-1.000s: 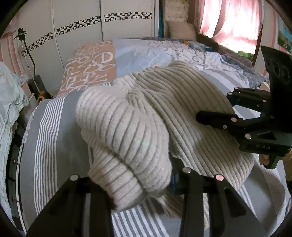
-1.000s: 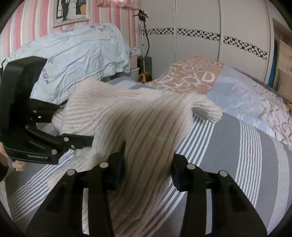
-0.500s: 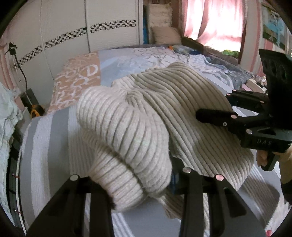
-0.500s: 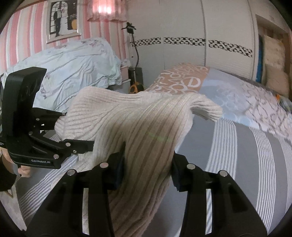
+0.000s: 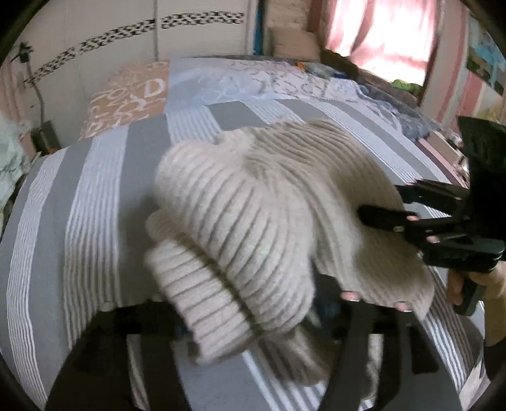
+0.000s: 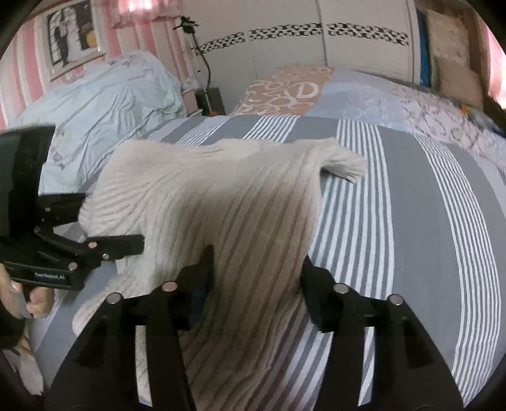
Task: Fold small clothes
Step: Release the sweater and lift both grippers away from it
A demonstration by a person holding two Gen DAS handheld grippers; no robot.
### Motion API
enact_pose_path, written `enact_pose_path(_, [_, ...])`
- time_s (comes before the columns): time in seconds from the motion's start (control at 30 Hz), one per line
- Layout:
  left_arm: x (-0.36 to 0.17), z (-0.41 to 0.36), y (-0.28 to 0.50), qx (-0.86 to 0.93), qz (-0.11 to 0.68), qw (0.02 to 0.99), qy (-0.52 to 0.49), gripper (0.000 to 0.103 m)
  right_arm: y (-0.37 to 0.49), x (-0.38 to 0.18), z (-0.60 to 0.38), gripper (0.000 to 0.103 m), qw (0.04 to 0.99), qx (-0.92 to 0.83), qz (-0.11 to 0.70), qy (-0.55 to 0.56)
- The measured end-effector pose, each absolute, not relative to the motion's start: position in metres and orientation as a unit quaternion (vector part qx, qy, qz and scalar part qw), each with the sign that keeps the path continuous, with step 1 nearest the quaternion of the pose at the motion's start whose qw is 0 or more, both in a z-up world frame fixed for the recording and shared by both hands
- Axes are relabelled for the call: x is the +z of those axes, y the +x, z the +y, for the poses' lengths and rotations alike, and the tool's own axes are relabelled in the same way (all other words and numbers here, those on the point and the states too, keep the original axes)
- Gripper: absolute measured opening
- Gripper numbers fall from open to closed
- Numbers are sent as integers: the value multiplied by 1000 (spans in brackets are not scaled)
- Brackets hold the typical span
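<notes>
A cream ribbed knit sweater (image 5: 253,202) hangs bunched over the grey-and-white striped bed cover (image 5: 95,196). My left gripper (image 5: 249,316) is shut on a thick fold of it, and a rolled cuff droops over the fingers. In the right wrist view the sweater (image 6: 221,196) spreads wide, its far sleeve end (image 6: 344,164) touching the cover. My right gripper (image 6: 256,275) is shut on the near hem. Each gripper shows in the other's view: the right gripper (image 5: 382,202) and the left gripper (image 6: 110,224) pinch opposite edges.
A pale blue quilt pile (image 6: 104,104) lies left of the bed. An orange lettered pillow (image 6: 284,91) and a light patterned one sit at the head, before white wardrobe doors (image 6: 348,19). A hand (image 5: 474,284) holds the right gripper's handle. The striped cover (image 6: 411,221) stretches right.
Both grippers have carried the sweater lower and back toward the near side of the bed. More striped cover now shows beyond it, and the sleeve end has come down onto the cover.
</notes>
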State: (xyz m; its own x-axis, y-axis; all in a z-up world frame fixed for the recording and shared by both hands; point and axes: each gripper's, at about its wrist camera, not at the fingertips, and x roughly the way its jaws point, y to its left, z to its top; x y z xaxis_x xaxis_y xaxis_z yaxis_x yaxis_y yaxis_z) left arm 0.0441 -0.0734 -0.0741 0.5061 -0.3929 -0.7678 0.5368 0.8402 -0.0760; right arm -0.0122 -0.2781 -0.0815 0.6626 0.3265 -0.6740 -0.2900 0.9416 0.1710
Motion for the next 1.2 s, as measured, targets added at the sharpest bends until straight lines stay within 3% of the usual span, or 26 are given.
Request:
enact_pose_path(0.07, [-66, -58, 35, -223, 396, 885, 95, 93, -20, -75, -284, 71, 915, 152, 373, 20])
enact_pose_path(0.17, [-51, -45, 19, -191, 377, 902, 89, 101, -42, -56, -297, 87, 926, 124, 356, 26])
enact_pose_path(0.23, [-38, -37, 6, -163, 364, 913, 82, 101, -62, -38, -301, 100, 937, 86, 338, 22])
enact_pose_path(1.2, [52, -7, -129, -23, 266, 962, 59, 101, -188, 36, -238, 100, 964, -56, 258, 26])
